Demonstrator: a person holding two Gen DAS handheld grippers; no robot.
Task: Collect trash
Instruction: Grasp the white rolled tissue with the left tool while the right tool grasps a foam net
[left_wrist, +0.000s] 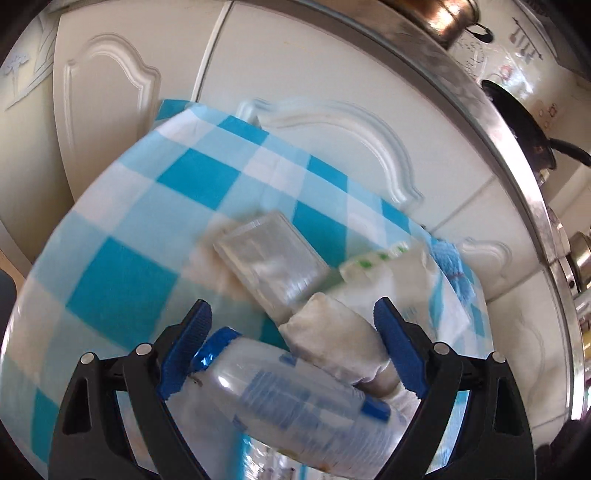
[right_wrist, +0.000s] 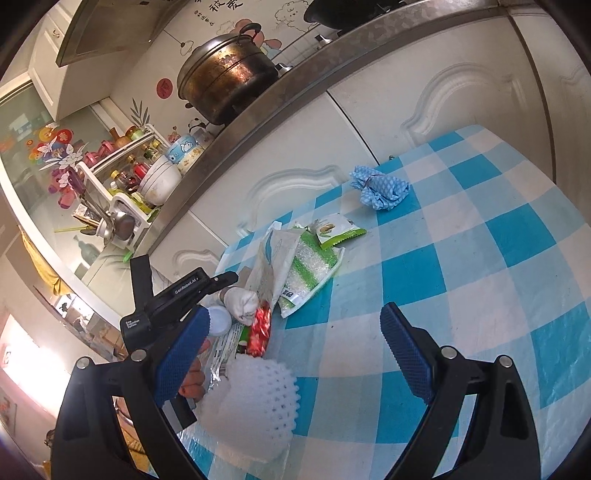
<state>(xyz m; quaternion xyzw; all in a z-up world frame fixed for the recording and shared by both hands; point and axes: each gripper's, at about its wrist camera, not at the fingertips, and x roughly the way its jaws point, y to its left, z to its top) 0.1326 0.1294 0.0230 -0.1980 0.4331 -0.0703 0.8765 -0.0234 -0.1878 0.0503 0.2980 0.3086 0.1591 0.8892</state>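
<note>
Reaching into the trash pile, the left gripper (left_wrist: 291, 343) has its tongs wide around a clear plastic bottle (left_wrist: 291, 402) and a dirty white wad (left_wrist: 336, 343), not squeezing yet. A clear little box (left_wrist: 271, 258) lies just past the bottle. The right gripper (right_wrist: 295, 354) is wide too, holding nothing, beside a white foam net (right_wrist: 255, 398). Next it should probably pinch the bottle.

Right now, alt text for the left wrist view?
The open left gripper hangs over trash on a blue-checked tablecloth: a plastic bottle with a blue cap and a crumpled white wad lie between its fingers, a clear plastic box just beyond. White cabinet doors fill the background.
</note>
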